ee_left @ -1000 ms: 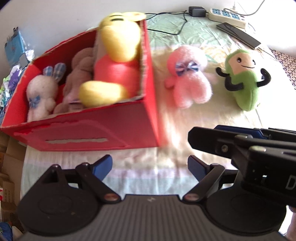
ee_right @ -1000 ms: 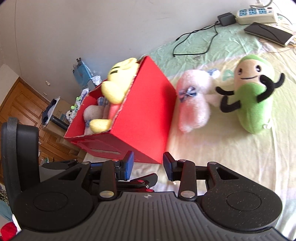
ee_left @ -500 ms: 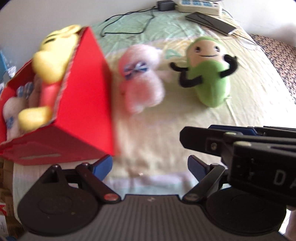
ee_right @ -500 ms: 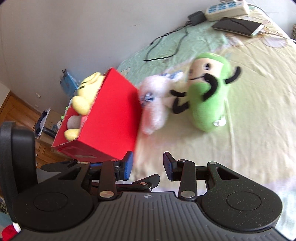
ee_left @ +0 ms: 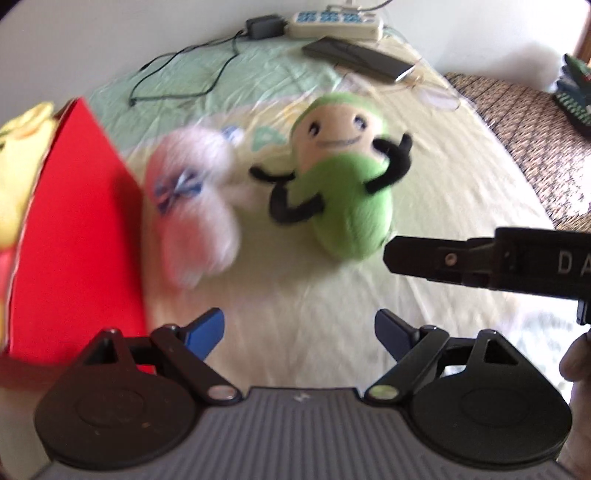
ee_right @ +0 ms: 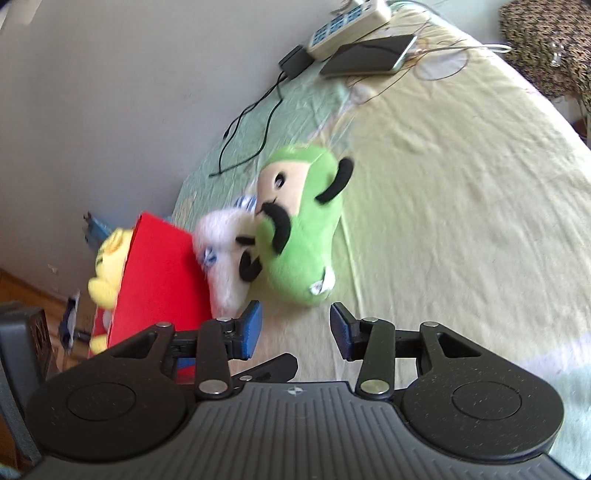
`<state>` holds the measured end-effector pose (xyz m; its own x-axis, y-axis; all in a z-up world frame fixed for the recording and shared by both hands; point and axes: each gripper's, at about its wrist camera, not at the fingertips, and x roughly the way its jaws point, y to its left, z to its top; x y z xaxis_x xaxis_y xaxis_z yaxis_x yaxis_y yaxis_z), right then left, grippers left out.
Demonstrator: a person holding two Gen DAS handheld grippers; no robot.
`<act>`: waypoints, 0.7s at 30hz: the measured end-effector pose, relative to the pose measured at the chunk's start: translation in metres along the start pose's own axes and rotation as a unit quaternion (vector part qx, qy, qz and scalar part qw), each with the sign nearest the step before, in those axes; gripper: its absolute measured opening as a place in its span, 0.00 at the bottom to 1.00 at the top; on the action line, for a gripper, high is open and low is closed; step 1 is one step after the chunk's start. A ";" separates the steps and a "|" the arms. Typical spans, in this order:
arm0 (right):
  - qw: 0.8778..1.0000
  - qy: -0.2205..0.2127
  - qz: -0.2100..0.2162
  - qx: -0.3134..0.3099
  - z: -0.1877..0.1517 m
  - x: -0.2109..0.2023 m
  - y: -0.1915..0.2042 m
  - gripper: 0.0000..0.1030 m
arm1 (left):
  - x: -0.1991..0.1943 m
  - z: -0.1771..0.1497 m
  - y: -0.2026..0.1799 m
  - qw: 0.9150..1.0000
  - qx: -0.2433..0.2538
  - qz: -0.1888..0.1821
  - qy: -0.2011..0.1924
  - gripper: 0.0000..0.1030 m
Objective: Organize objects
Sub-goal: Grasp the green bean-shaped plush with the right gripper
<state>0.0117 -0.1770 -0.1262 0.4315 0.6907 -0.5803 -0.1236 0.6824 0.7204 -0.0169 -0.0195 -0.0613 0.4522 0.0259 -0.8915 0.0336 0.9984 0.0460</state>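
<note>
A green plush figure (ee_left: pixel 347 206) (ee_right: pixel 299 251) with black arms lies on the bed sheet. Beside it, against the red box (ee_left: pixel 77 236) (ee_right: pixel 162 280), lies a pink plush (ee_left: pixel 192 218) (ee_right: pixel 225 254) with a blue bow. A yellow plush (ee_left: pixel 18 158) (ee_right: pixel 109 269) sticks out of the box. My left gripper (ee_left: pixel 299 328) is open, short of both loose toys, with nothing between its blue pads. My right gripper (ee_right: pixel 295 325) is open too, its fingertips just in front of the green plush's lower end. In the left wrist view the right gripper's body (ee_left: pixel 491 258) reaches in from the right.
At the far end of the bed, by the wall, lie a white power strip (ee_left: pixel 336 26) (ee_right: pixel 351 22), a black adapter with its cable (ee_left: pixel 264 27), and a dark flat device (ee_left: pixel 358 59) (ee_right: pixel 369 55). A patterned brown cover (ee_left: pixel 528 122) lies on the right.
Both views have swung right, away from the box and toward the loose toys. The right gripper has come closer to the green plush. Both grippers stay open.
</note>
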 end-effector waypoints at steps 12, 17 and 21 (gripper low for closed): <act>0.997 -0.037 0.013 0.060 0.030 0.015 -0.009 0.48 | 0.024 0.047 0.006 0.997 0.003 -0.061 -0.038 0.85; 0.997 -0.034 0.010 0.063 0.041 0.027 -0.008 0.49 | 0.035 0.061 0.008 0.994 0.009 -0.099 -0.035 0.86; 0.998 -0.031 0.005 0.061 0.047 0.035 -0.008 0.52 | 0.043 0.068 0.007 0.992 0.015 -0.117 -0.036 0.85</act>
<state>0.0703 -0.1694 -0.1347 0.4864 0.6787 -0.5503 -0.0200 0.6383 0.7695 0.0636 -0.0149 -0.0690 0.4908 -0.2118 -0.8451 0.1712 0.9745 -0.1448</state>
